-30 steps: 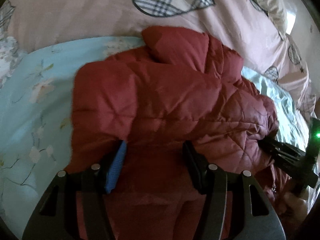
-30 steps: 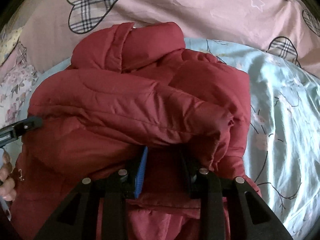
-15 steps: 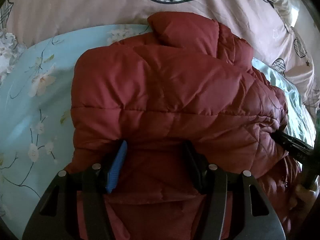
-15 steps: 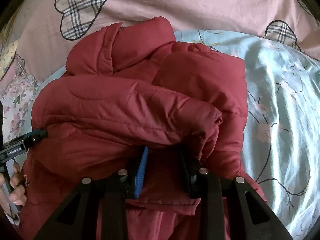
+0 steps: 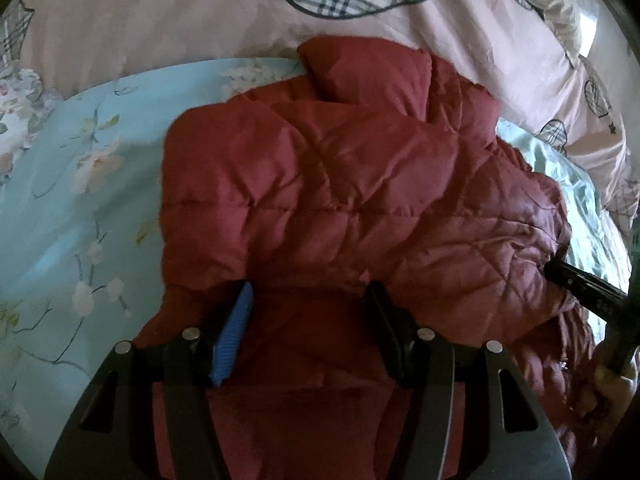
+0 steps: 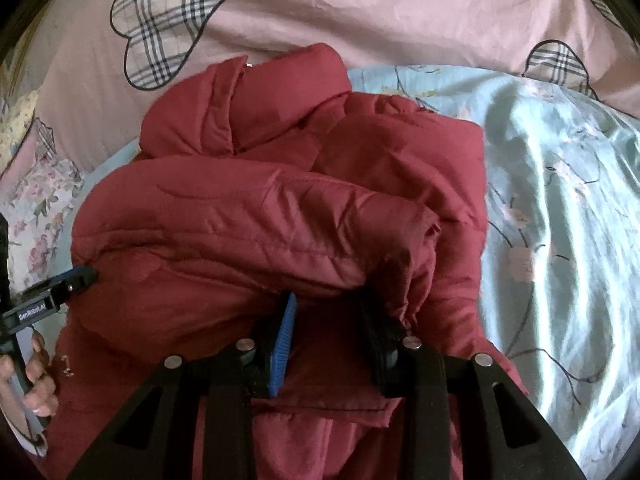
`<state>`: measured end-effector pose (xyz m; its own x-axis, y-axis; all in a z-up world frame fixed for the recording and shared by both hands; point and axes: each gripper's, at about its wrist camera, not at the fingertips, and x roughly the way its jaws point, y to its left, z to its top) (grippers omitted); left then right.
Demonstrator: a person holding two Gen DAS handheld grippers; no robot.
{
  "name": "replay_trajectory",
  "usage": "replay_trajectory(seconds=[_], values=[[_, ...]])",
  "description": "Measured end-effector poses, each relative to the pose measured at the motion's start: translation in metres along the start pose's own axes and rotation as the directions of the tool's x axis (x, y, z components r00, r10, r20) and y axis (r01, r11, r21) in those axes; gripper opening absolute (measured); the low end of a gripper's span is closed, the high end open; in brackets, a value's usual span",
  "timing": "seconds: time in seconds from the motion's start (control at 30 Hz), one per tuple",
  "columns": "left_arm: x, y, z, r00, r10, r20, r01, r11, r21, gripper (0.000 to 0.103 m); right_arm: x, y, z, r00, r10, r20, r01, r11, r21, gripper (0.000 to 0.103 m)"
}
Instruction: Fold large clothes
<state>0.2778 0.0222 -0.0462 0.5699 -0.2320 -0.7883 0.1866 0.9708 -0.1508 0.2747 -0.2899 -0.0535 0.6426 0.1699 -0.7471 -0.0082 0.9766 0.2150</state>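
On the bed: a dark red quilted padded jacket lies bunched on the pale blue floral satin sheet, filling the centre of both wrist views; a pink duvet with plaid hearts runs along the top of the frame.
Left gripper: my jaws stand about half apart with a thick wad of the jacket's lower edge between them, and the cloth fills the gap from pad to pad, so I read it as a grasp.
Right gripper: my jaws have just been opening a little; jacket cloth sits between them, but I cannot tell whether the pads press on it or have let go.
Done so far: a sleeve looks folded across the body, and the lower part appears brought up towards the collar, so I judge the fold well along.
Left to do: release, flatten the puffy bundle and square its edges.
Direction: collar points to the top of the frame, hem towards me.
Long axis: now crosswise, left to right in the frame, as far as I can judge.
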Motion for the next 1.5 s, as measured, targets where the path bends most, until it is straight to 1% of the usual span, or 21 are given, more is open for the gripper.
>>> replay_trajectory(seconds=[0.17, 0.3, 0.37, 0.47, 0.6, 0.77, 0.87, 1.07, 1.13, 1.33, 1.5], values=[[-0.024, 0.01, -0.014, 1.0, -0.005, 0.005, 0.005, 1.0, -0.021, 0.058, -0.025, 0.0, -0.008, 1.0, 0.008, 0.008, -0.008, 1.0, -0.009, 0.044], [-0.04, 0.019, -0.032, 1.0, 0.008, 0.001, -0.008, 1.0, -0.023, 0.058, -0.044, -0.002, -0.022, 1.0, 0.023, 0.001, -0.023, 1.0, -0.007, 0.046], [-0.045, 0.024, -0.041, 1.0, 0.014, -0.01, -0.014, 0.999, -0.028, 0.058, -0.052, -0.003, -0.029, 0.999, 0.032, -0.006, -0.032, 0.999, -0.003, 0.049], [-0.055, 0.034, -0.056, 1.0, 0.001, -0.024, -0.002, 0.999, -0.051, 0.058, -0.064, -0.006, -0.042, 0.999, 0.047, -0.017, -0.047, 0.999, 0.004, 0.053], [-0.069, 0.046, -0.075, 0.999, 0.002, -0.032, -0.004, 0.997, -0.078, 0.058, -0.079, -0.008, -0.058, 0.998, 0.059, -0.025, -0.059, 0.998, 0.008, 0.055], [-0.083, 0.057, -0.098, 0.998, -0.002, -0.056, -0.003, 0.995, -0.101, 0.058, -0.098, -0.012, -0.078, 0.996, 0.075, -0.041, -0.074, 0.997, 0.021, 0.064], [-0.092, 0.06, -0.111, 0.998, 0.003, -0.068, -0.01, 0.995, -0.104, 0.058, -0.113, -0.017, -0.089, 0.997, 0.065, -0.039, -0.064, 0.998, 0.024, 0.064], [-0.107, 0.066, -0.134, 0.996, -0.012, -0.085, 0.001, 0.992, -0.124, 0.058, -0.138, -0.03, -0.114, 0.999, 0.017, -0.049, -0.015, 0.999, 0.034, 0.066], [-0.11, 0.067, -0.142, 0.996, -0.006, -0.093, -0.006, 0.992, -0.124, 0.058, -0.145, -0.034, -0.123, 0.999, 0.002, -0.05, 0.0, 0.999, 0.04, 0.066], [-0.119, 0.073, -0.167, 0.993, -0.004, -0.122, -0.011, 0.992, -0.124, 0.058, -0.159, -0.048, -0.147, 0.998, -0.02, -0.062, 0.025, 0.997, 0.076, 0.067], [-0.126, 0.077, -0.182, 0.991, -0.009, -0.134, -0.009, 0.991, -0.133, 0.058, -0.162, -0.056, -0.165, 0.996, -0.018, -0.092, 0.026, 0.996, 0.09, 0.067]])
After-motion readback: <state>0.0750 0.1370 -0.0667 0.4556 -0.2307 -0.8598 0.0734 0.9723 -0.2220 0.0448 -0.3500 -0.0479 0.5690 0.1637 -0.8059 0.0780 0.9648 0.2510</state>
